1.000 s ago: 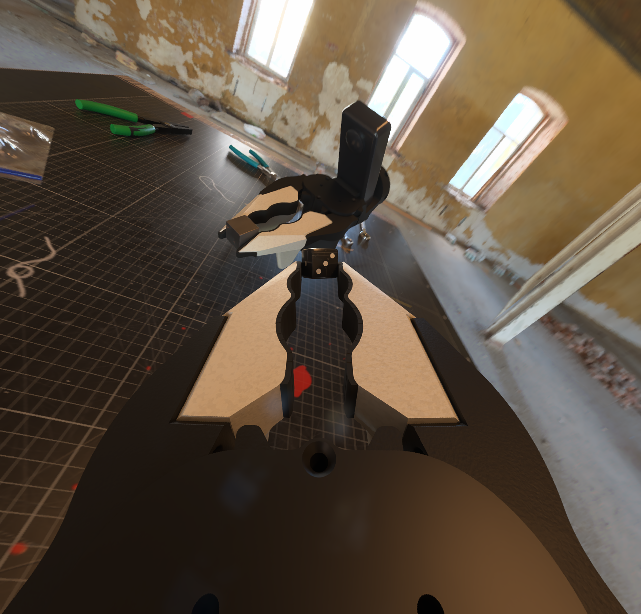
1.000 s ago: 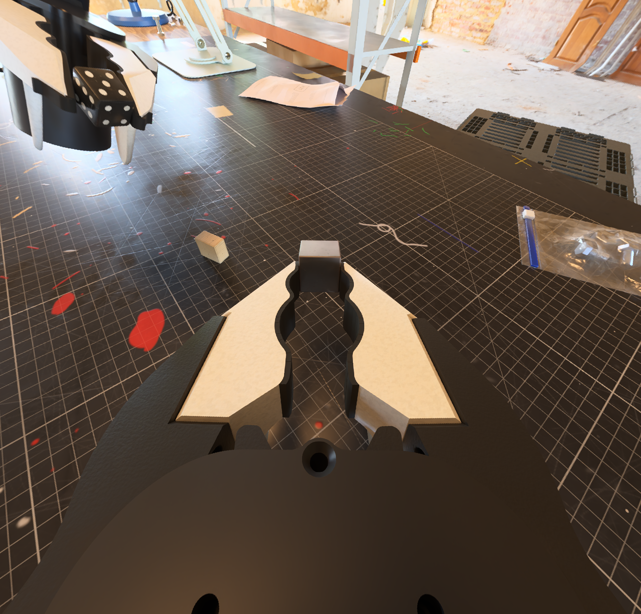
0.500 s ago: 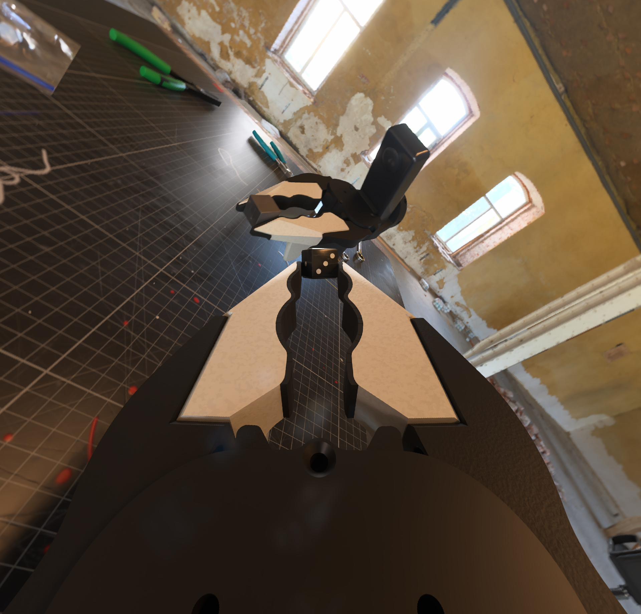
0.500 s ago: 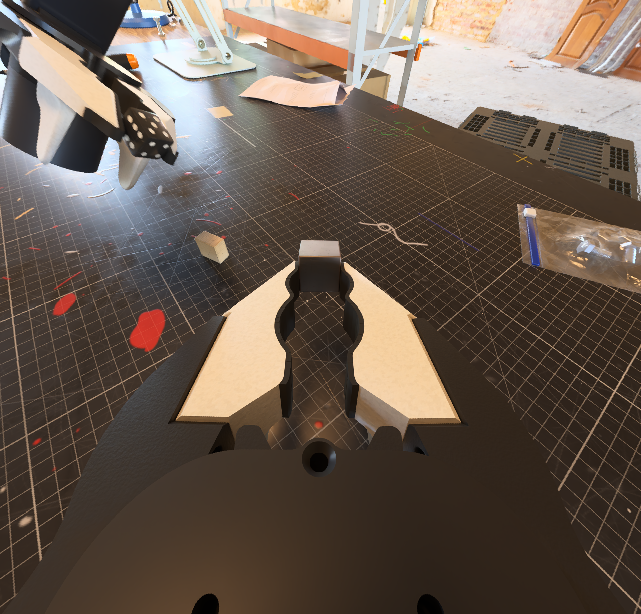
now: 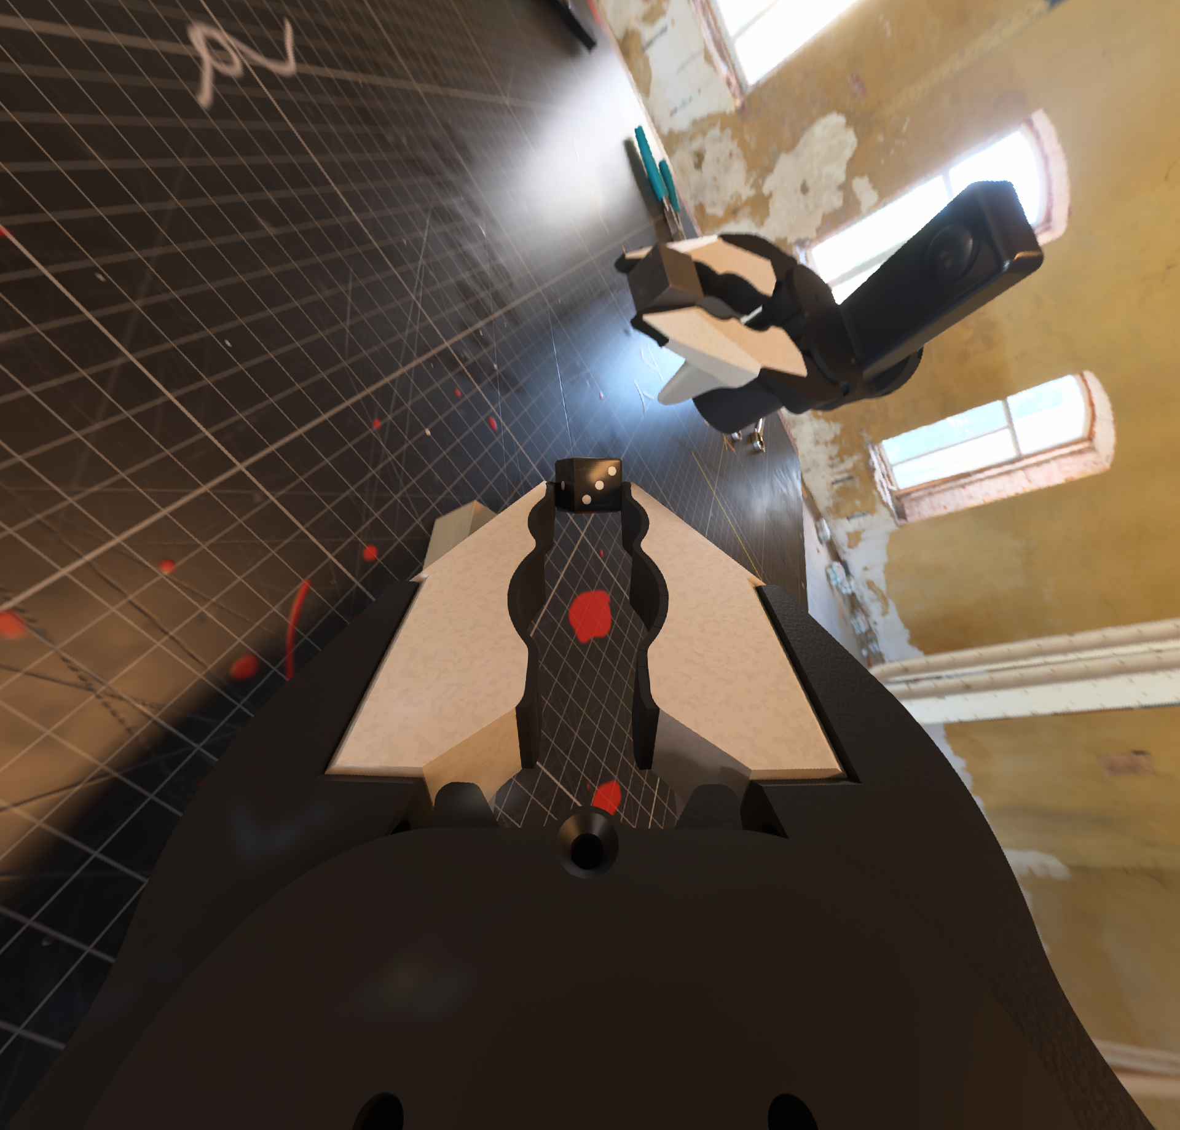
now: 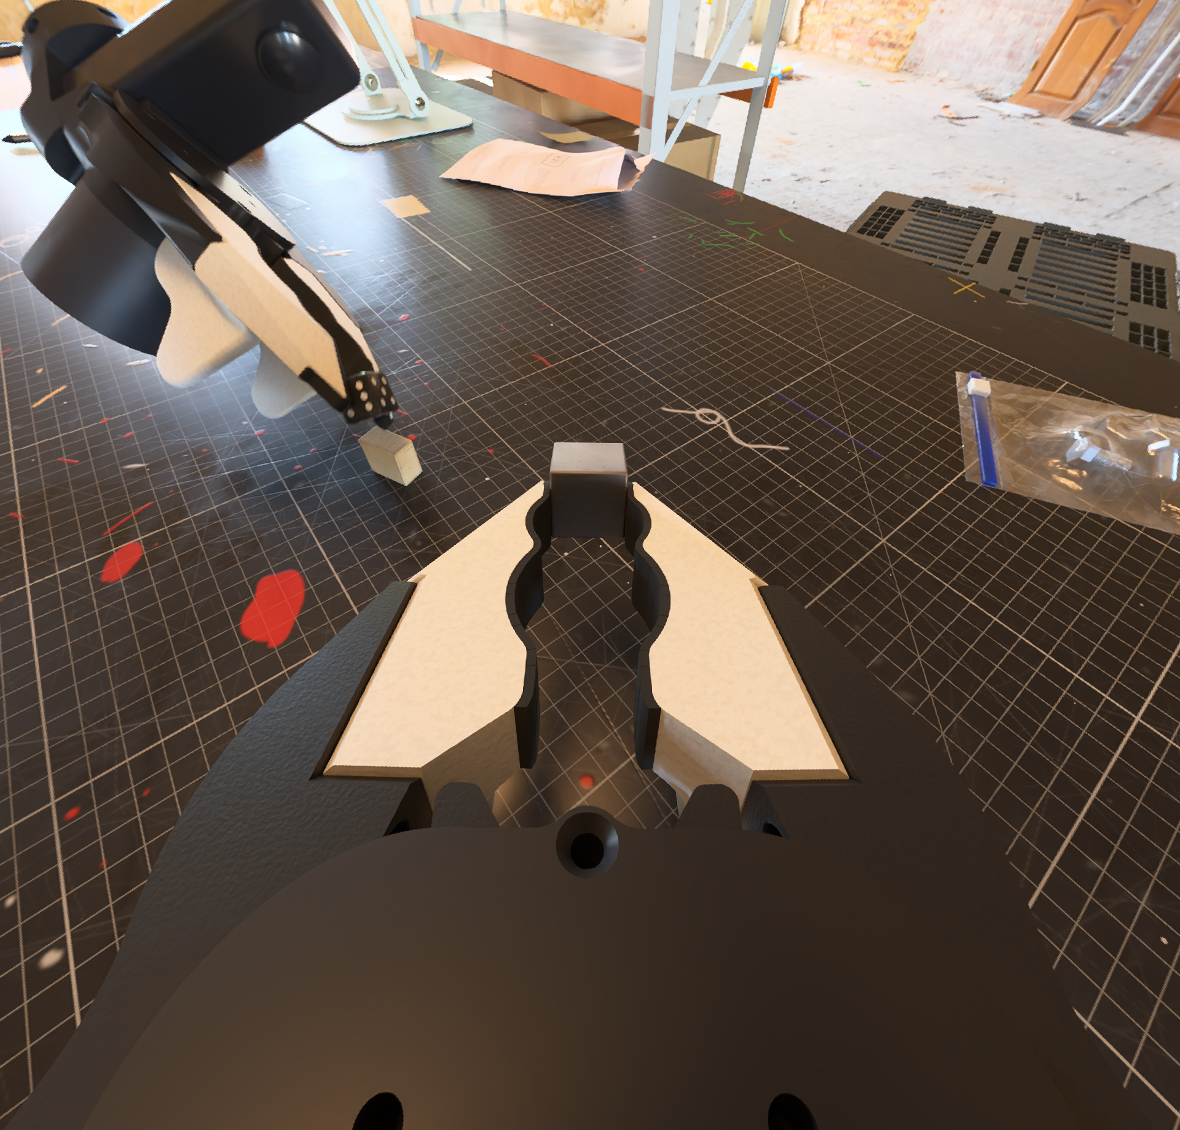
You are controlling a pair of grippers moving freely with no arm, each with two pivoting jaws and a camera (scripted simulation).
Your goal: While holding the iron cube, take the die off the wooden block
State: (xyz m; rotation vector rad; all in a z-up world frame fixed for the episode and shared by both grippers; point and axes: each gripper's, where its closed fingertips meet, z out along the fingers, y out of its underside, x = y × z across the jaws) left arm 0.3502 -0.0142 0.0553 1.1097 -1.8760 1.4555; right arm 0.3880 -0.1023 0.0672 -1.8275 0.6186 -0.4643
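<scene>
Left gripper (image 5: 589, 493) pinches the die (image 5: 588, 485) at its fingertips; black die, white pips. From the right wrist view the same gripper (image 6: 370, 405) comes in from the upper left, tilted steeply down, die (image 6: 370, 394) at the tip, low over the mat (image 6: 702, 346).

Wooden block (image 6: 391, 456): small, pale, lies on the mat just below and right of the die. Die looks just clear of the block, or barely touching; cannot tell which. In the left wrist view a pale corner of the block (image 5: 461, 525) shows beside the left finger.

Right gripper (image 6: 587, 493) is closed on the iron cube (image 6: 587, 486), a grey block gripped between the fingertips and held above the mat. In the left wrist view that gripper (image 5: 664, 298) hangs at upper right, cube (image 5: 664, 276) at its tip, well apart from the die.

Mat: black, white grid, red paint blotches (image 6: 273, 608) at near left. A white scribble (image 6: 721, 428) lies right of the cube's top. Clear bag (image 6: 1079, 454) with a blue strip and small metal parts at far right. Crumpled paper (image 6: 549, 167) at the far edge, a lamp base (image 6: 389, 117) to its left. Dark slotted trays (image 6: 1021, 263) at far right.

Left wrist view is rolled: mat fills the left, yellow wall with arched windows (image 5: 996, 454) the right. Teal-handled pliers (image 5: 654, 173) near the mat's edge.
</scene>
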